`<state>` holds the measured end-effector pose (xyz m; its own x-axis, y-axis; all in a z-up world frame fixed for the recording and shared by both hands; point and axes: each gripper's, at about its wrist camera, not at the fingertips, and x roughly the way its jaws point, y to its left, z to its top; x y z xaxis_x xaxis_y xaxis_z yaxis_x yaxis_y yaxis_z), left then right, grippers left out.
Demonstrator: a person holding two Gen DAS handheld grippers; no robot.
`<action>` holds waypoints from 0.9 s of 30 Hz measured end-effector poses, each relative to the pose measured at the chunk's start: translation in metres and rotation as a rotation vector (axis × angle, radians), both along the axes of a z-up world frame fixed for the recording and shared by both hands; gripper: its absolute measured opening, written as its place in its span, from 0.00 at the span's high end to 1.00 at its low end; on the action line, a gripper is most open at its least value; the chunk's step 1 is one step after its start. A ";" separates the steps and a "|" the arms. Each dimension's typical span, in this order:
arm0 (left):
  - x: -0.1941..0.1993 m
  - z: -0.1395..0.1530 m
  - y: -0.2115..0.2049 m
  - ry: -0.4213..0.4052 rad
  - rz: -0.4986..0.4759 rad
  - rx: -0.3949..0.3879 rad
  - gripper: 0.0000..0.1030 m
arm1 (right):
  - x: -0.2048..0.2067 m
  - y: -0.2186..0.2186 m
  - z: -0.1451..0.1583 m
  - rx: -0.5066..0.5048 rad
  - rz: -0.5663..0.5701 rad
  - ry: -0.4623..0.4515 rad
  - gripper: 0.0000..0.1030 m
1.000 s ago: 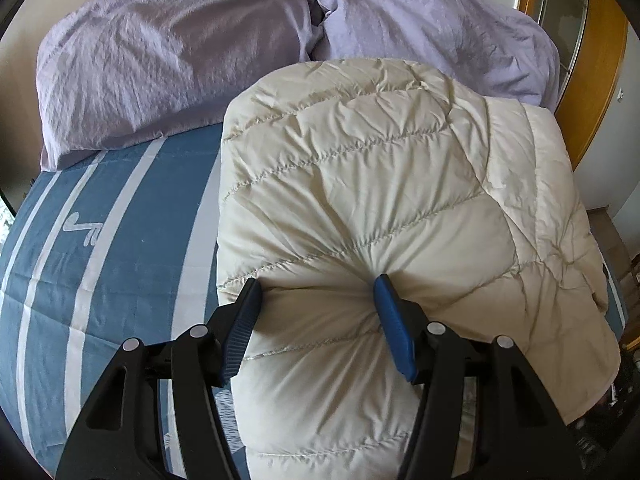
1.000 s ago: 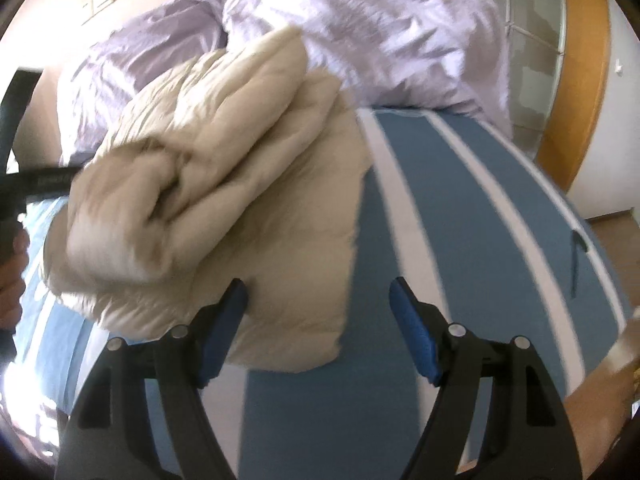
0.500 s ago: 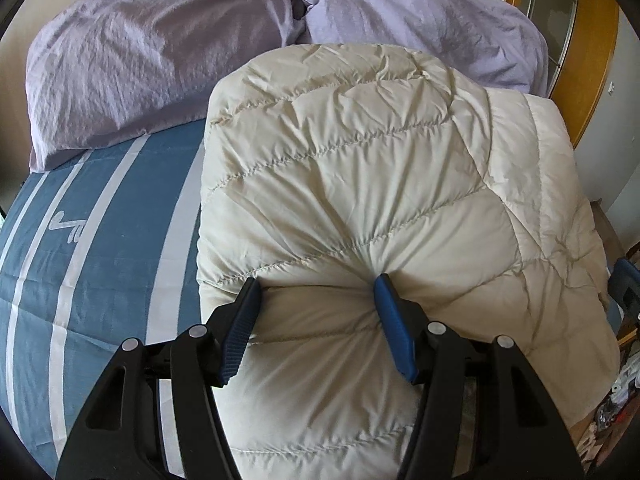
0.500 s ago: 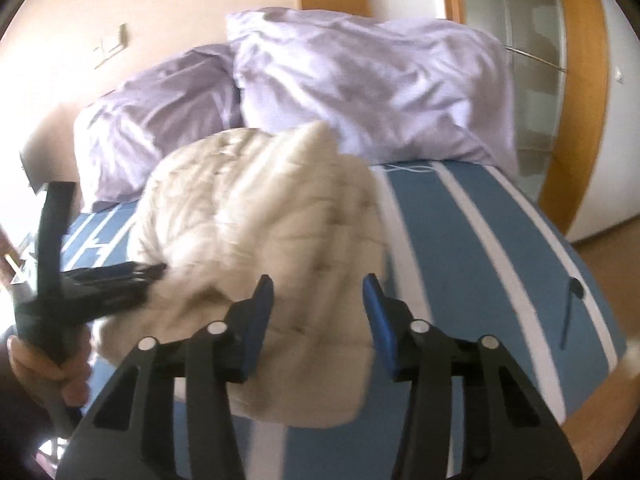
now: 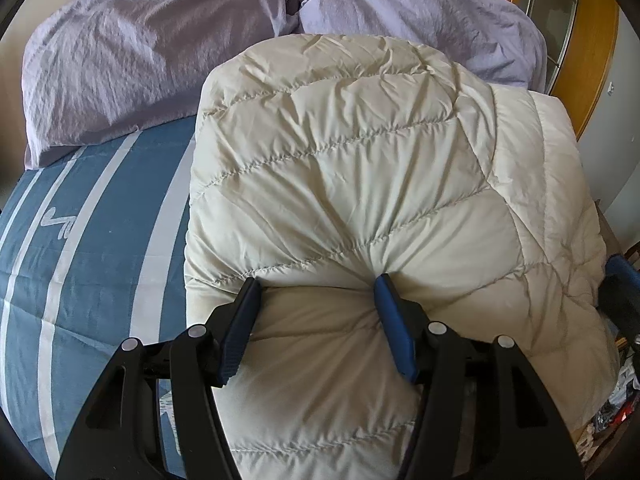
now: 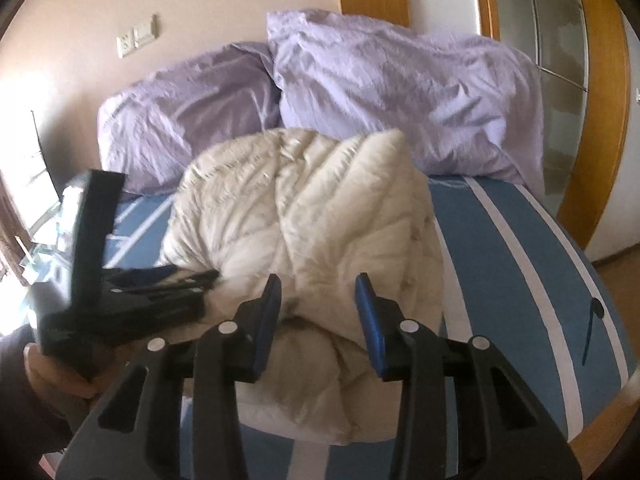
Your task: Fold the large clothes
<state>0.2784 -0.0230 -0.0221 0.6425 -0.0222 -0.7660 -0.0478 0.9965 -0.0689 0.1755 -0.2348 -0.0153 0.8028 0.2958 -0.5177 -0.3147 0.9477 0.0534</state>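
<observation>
A cream quilted puffer jacket [image 5: 360,184] lies folded in a thick bundle on the blue striped bed; it also shows in the right wrist view [image 6: 304,216]. My left gripper [image 5: 316,292] presses into the near edge of the bundle, its jaws apart with a bulge of jacket between them. It also shows from the side in the right wrist view [image 6: 176,276], at the bundle's left edge. My right gripper [image 6: 318,292] is open just above the bundle's near end, holding nothing. One of its blue fingertips [image 5: 622,270] shows at the right edge of the left wrist view.
Two lilac pillows [image 6: 192,108] [image 6: 400,92] lie at the head of the bed behind the jacket. The blue bedspread with white stripes [image 6: 516,264] extends to the right. A wooden-framed wardrobe [image 6: 592,112] stands at the right, a wall with sockets behind.
My right gripper swung from the bedspread to the right of the bundle to its near end and narrowed its jaws. The left gripper stayed pressed on the jacket, which shifted slightly right.
</observation>
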 end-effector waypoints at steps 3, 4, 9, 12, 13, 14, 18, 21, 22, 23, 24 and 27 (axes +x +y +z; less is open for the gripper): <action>0.000 -0.001 0.000 -0.002 -0.001 0.000 0.42 | 0.001 0.009 -0.005 -0.037 0.012 0.004 0.63; 0.000 -0.001 0.001 -0.004 -0.002 -0.001 0.42 | 0.004 0.011 -0.009 -0.050 0.007 0.016 0.63; -0.001 -0.001 0.004 -0.006 -0.009 -0.018 0.41 | 0.016 0.006 -0.034 -0.074 -0.030 0.070 0.64; 0.000 -0.001 0.003 -0.008 -0.013 -0.022 0.40 | 0.021 0.003 -0.046 -0.079 -0.032 0.097 0.64; -0.001 -0.001 0.003 -0.010 -0.015 -0.022 0.40 | 0.022 0.002 -0.051 -0.078 -0.032 0.105 0.64; -0.001 0.000 0.001 -0.013 -0.017 -0.021 0.40 | 0.024 0.000 -0.054 -0.074 -0.032 0.111 0.64; -0.004 0.003 -0.003 -0.023 -0.027 -0.011 0.40 | 0.031 -0.005 -0.071 -0.040 -0.028 0.139 0.64; -0.003 0.009 -0.004 -0.022 -0.031 -0.027 0.40 | 0.032 -0.005 -0.077 -0.043 -0.031 0.139 0.64; -0.002 0.013 -0.003 -0.025 -0.032 -0.041 0.40 | 0.033 -0.005 -0.079 -0.045 -0.032 0.138 0.64; -0.001 0.017 -0.001 -0.030 -0.032 -0.054 0.40 | 0.033 -0.005 -0.080 -0.044 -0.032 0.137 0.64; 0.000 0.020 0.000 -0.038 -0.029 -0.063 0.40 | 0.033 -0.005 -0.080 -0.041 -0.032 0.138 0.64; 0.006 0.034 0.004 -0.078 -0.005 -0.051 0.40 | 0.033 -0.007 -0.082 -0.030 -0.030 0.136 0.64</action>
